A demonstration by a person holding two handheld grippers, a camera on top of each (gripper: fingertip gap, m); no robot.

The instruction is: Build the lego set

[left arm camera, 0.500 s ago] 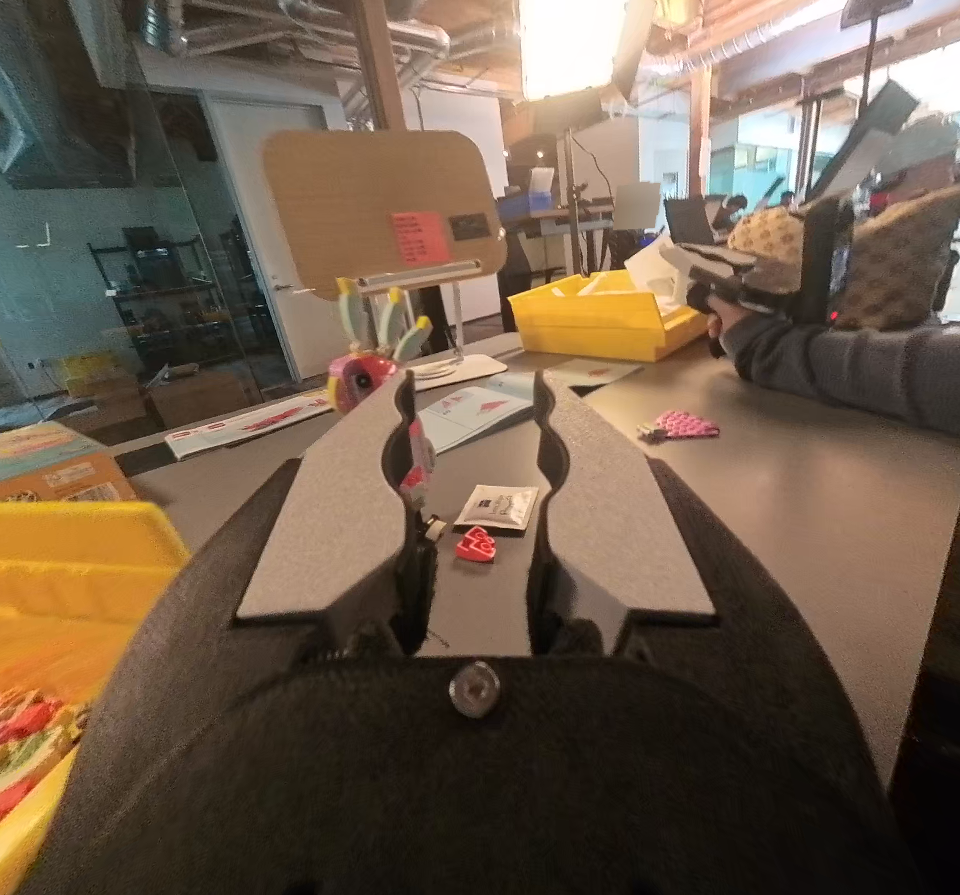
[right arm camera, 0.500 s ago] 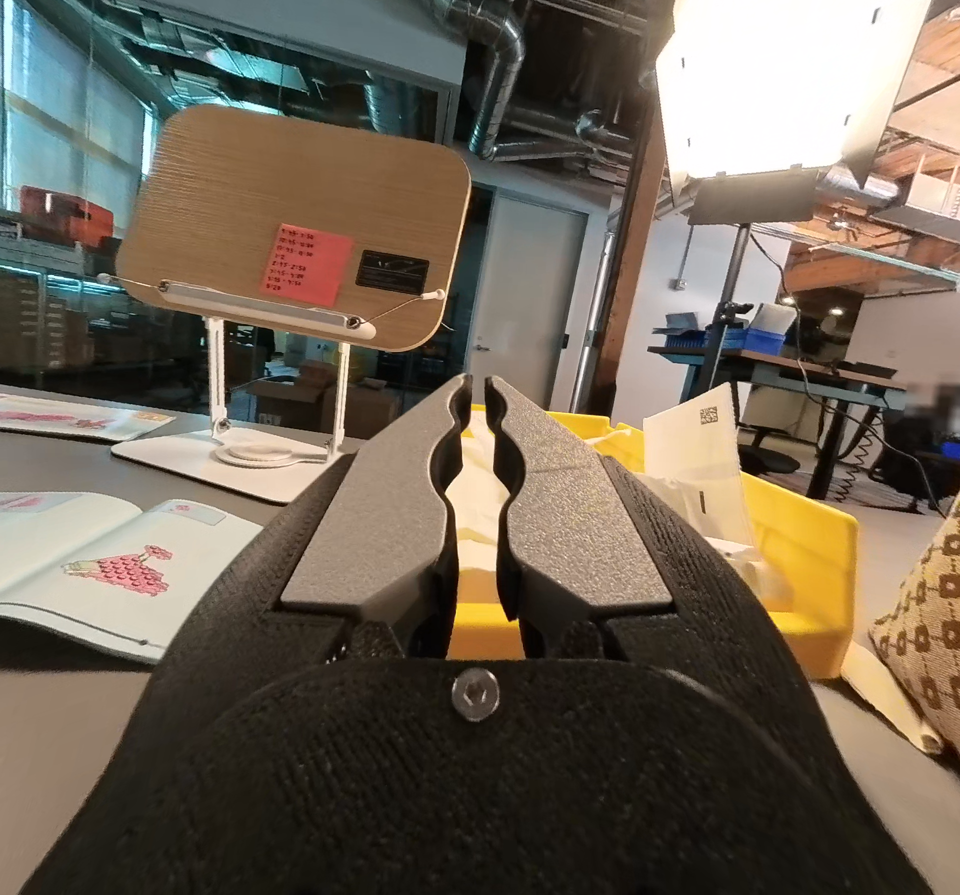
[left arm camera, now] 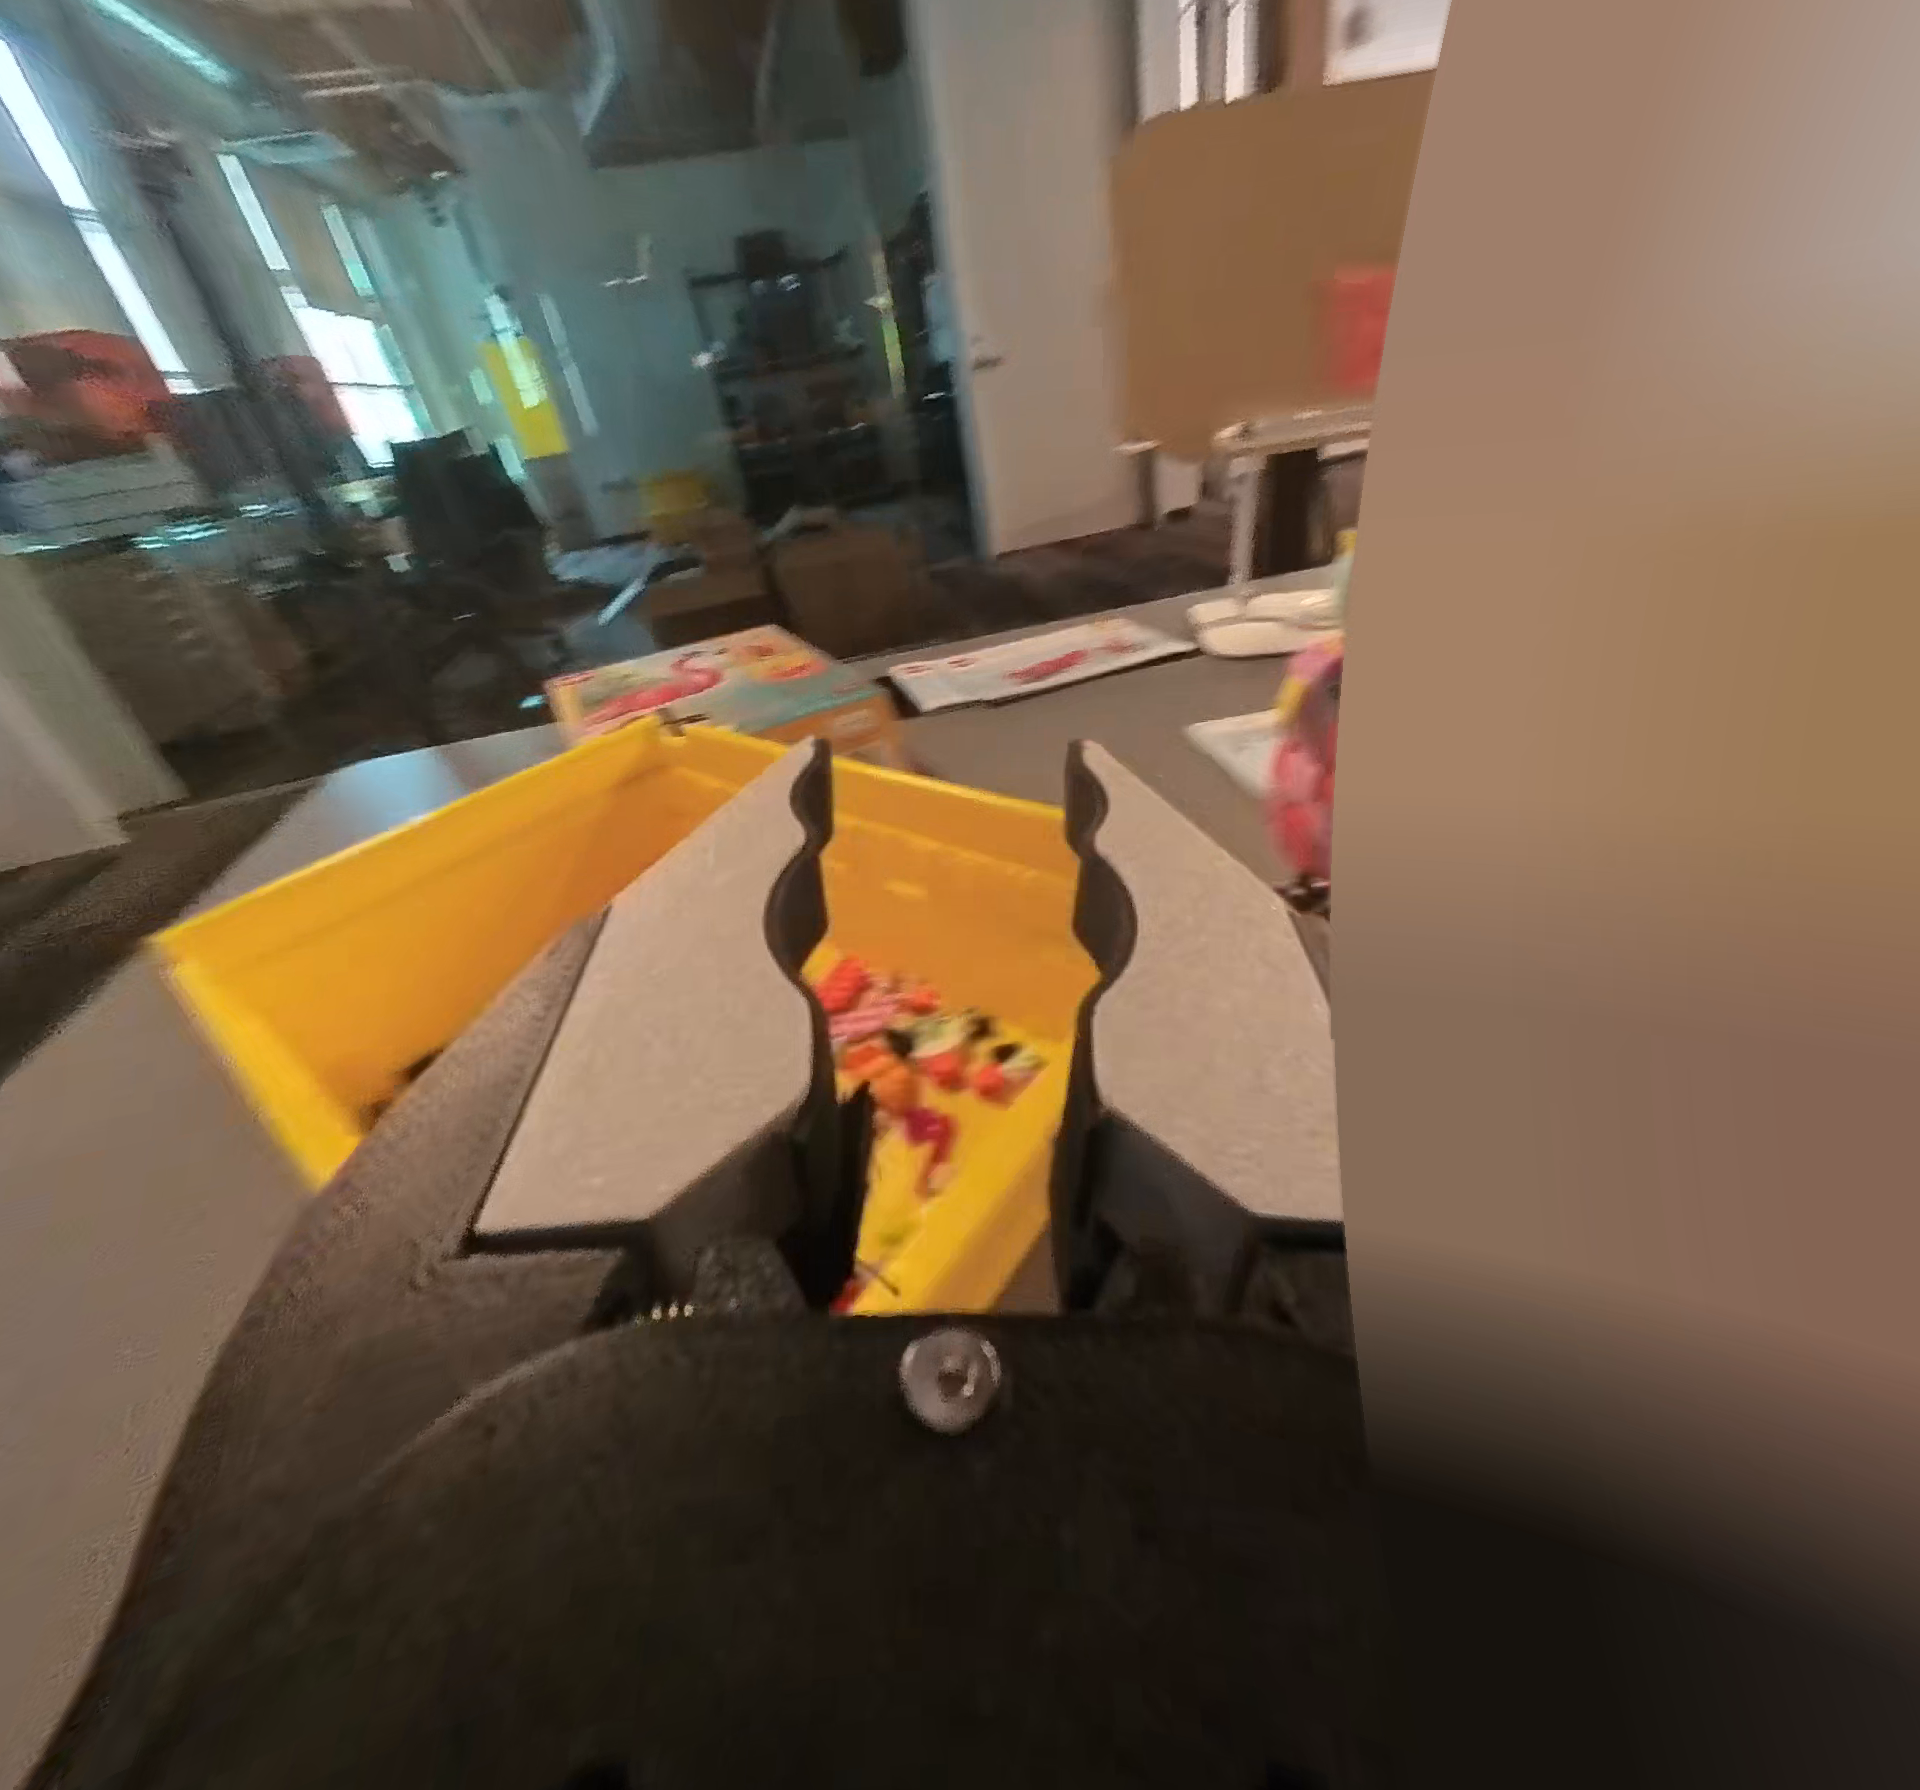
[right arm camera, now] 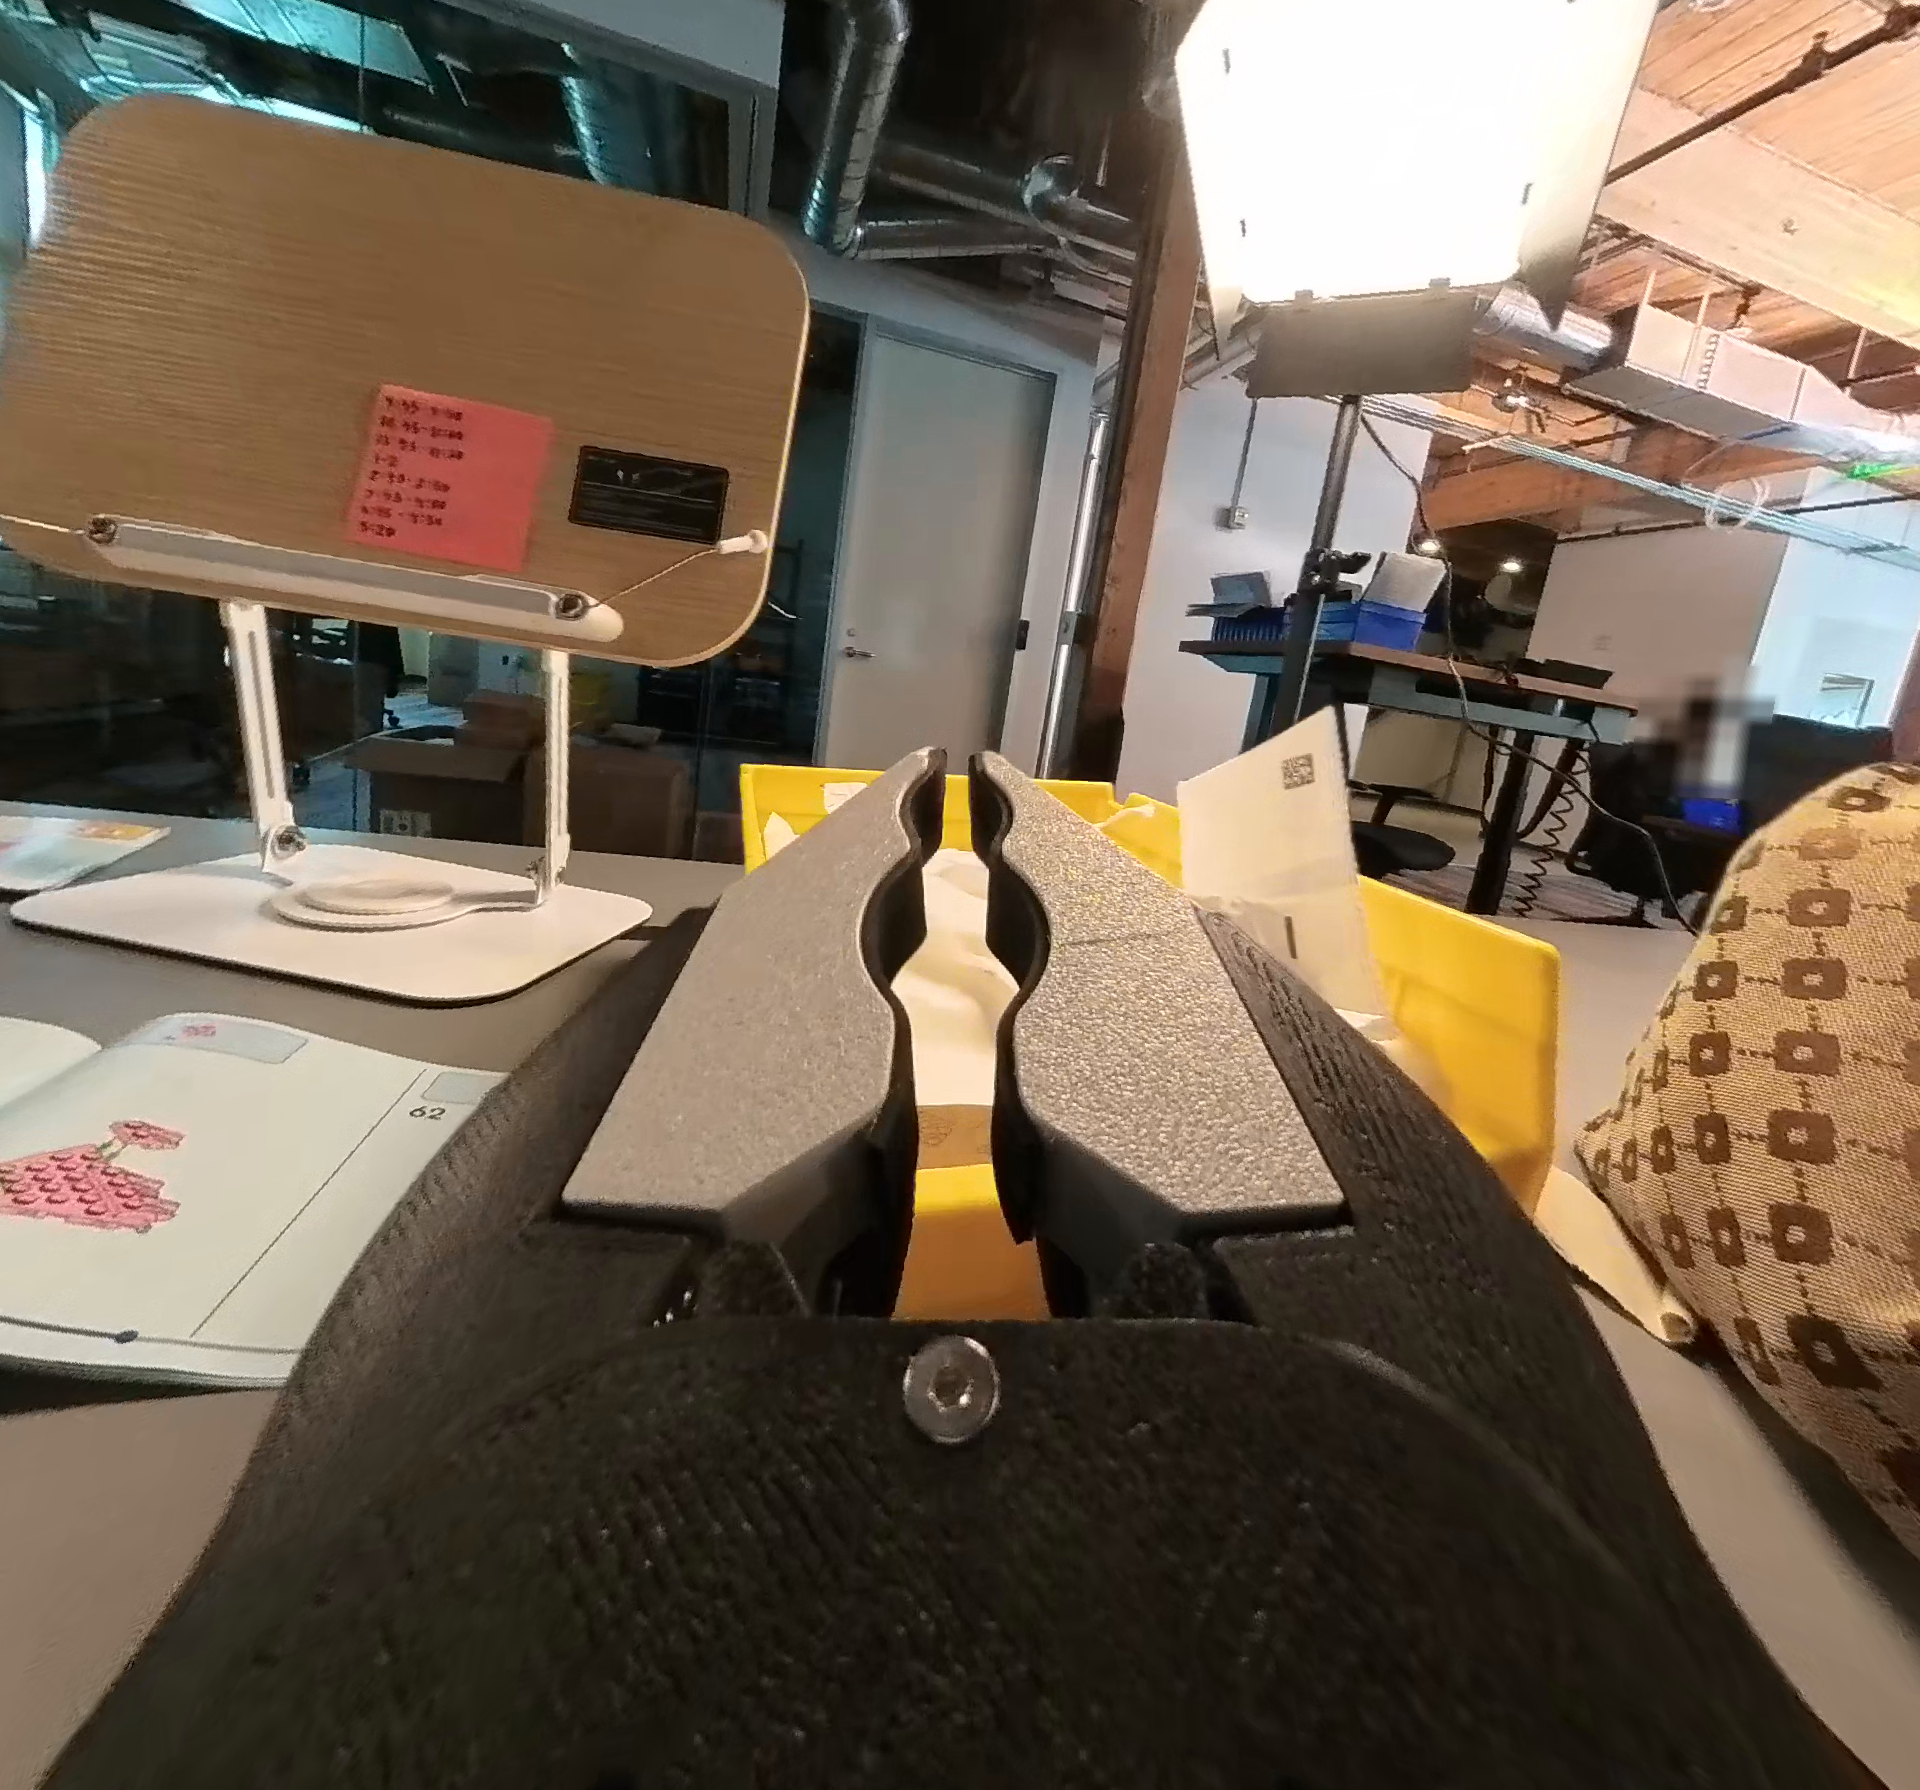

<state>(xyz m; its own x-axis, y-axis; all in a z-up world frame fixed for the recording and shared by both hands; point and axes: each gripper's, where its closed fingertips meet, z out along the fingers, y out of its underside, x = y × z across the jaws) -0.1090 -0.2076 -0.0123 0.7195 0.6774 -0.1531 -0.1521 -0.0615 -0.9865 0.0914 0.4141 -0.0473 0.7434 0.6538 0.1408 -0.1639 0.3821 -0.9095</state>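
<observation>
Below the open left hand-held gripper (left arm camera: 948, 784), a yellow bin (left arm camera: 436, 919) of colourful pieces (left arm camera: 914, 1034)

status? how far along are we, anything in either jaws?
Done: a pink model stands built on the table. In hand: nothing; the left gripper, jaws open, is over the yellow bin of loose pieces. Right gripper nearly shut, empty. Left: cannot tell.

Yellow bin (left arm camera: 436, 919) under open left tongs (left arm camera: 948, 784)

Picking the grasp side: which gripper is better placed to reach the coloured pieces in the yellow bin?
Left. The left gripper is open above the yellow bin holding coloured pieces. The right gripper, nearly closed, faces a bin of white bags.
</observation>
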